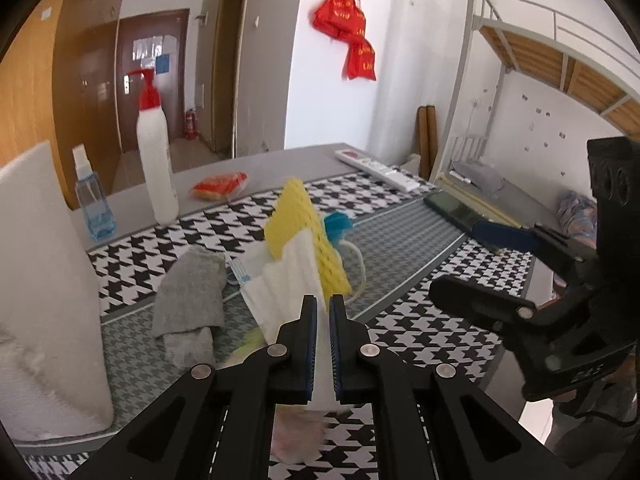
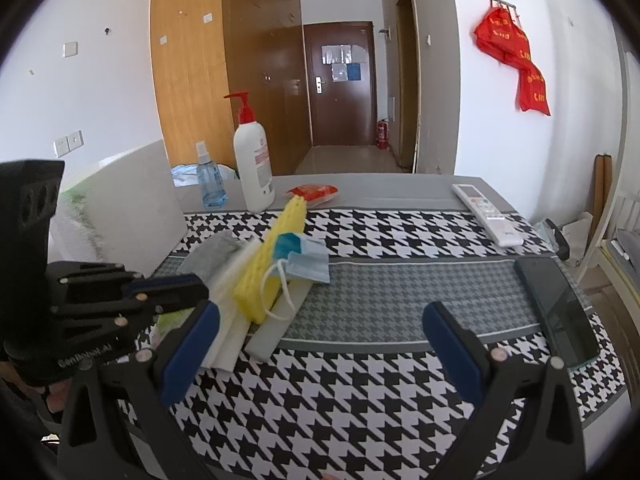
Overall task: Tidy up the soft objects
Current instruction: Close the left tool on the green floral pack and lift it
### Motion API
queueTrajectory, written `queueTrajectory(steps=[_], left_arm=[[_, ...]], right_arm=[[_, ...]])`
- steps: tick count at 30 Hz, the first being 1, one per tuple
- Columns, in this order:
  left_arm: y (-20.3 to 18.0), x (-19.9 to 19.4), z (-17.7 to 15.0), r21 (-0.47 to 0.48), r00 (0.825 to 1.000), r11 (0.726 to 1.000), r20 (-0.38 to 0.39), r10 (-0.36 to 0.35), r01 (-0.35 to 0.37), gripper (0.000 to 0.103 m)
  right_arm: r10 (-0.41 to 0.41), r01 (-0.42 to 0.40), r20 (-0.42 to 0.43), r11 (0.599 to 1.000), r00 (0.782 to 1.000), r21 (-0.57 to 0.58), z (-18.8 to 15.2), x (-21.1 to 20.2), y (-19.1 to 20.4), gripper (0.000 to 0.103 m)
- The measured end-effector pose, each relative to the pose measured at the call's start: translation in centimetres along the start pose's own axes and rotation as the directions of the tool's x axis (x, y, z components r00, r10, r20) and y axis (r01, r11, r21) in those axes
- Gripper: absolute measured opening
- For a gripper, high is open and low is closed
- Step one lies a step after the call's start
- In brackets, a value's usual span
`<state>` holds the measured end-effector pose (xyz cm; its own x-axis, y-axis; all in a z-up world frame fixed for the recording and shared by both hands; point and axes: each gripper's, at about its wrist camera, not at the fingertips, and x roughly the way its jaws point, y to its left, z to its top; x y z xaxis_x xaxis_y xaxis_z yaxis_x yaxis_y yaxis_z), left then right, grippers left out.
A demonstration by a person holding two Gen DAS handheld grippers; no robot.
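My left gripper [image 1: 323, 304] is shut on a white cloth [image 1: 288, 280] and lifts its edge, tilting a yellow sponge cloth [image 1: 298, 220] that rests on it. The same gripper [image 2: 200, 292] shows in the right wrist view beside the white cloth [image 2: 230, 320] and the yellow sponge cloth [image 2: 272, 264]. A blue face mask [image 2: 306, 258] leans against the yellow cloth, its white ear loop hanging. A grey cloth [image 1: 192, 292] lies crumpled to the left. My right gripper [image 2: 320, 340] is open and empty above the checkered mat, right of the pile; it also shows at the right of the left wrist view [image 1: 472, 260].
A white pump bottle [image 2: 254, 160], a blue spray bottle [image 2: 208, 180] and a red packet [image 2: 314, 192] stand at the table's back. A white remote [image 2: 486, 212] and a dark phone [image 2: 556, 304] lie at the right. A large white block [image 1: 44, 280] stands at the left.
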<state>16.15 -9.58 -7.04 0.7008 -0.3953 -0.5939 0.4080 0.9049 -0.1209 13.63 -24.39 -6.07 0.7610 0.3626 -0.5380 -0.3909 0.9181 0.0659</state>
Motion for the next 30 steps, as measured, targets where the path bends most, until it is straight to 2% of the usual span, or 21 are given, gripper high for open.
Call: queueTrajectory(steps=[5,9,11,12,14,15,16,21,30], left_arm=[[0.1,-1.0,0.0,0.001,1.000,1.000,0.027,0.004,-0.004,0.007],[0.1,-1.3,-0.5,-0.004,1.000,1.000,0.009,0.030,-0.030,0.007],[0.2,-1.4,-1.0,-0.001,0.997,0.997,0.001,0.071,-0.071,0.009],[0.3,-1.5,-1.1,0.001,0.997,0.997,-0.004,0.077,-0.077,0.013],[0.8,-1.5,-1.6,0.000,0.995,0.995,-0.017,0.096,-0.096,0.036],[1.0,-1.8,-1.9,-0.003,0.995,0.995,-0.017,0.103,-0.103,0.053],[1.3,-2.0,-2.2,-0.012,0.994,0.994,-0.012,0.111,-0.111,0.061],[2.2,-2.2,-3.2,-0.033,0.993,0.993,-0.042,0.112,-0.113,0.063],[1.9,-0.5,-4.9,-0.001,0.983,0.992,-0.128,0.129,-0.130,0.065]], right_arm=[[0.010,-0.010,0.010,1.000,1.000,-0.012,0.0,-0.5,0.6,0.102],[0.013,-0.013,0.012,1.000,1.000,-0.016,-0.2,-0.8,1.1,0.102],[0.020,-0.020,0.012,1.000,1.000,-0.018,-0.4,-0.8,1.3,0.102],[0.020,-0.019,0.011,1.000,1.000,-0.019,-0.4,-0.9,1.4,0.102],[0.022,-0.021,0.006,1.000,1.000,-0.018,-0.6,-0.9,1.5,0.102],[0.023,-0.023,0.005,1.000,1.000,-0.018,-0.6,-0.8,1.5,0.102],[0.023,-0.023,0.005,1.000,1.000,-0.019,-0.6,-0.8,1.6,0.102],[0.028,-0.028,-0.004,1.000,1.000,-0.012,-0.8,-0.7,1.7,0.102],[0.029,-0.029,-0.010,1.000,1.000,-0.011,-1.2,-0.9,2.2,0.102]])
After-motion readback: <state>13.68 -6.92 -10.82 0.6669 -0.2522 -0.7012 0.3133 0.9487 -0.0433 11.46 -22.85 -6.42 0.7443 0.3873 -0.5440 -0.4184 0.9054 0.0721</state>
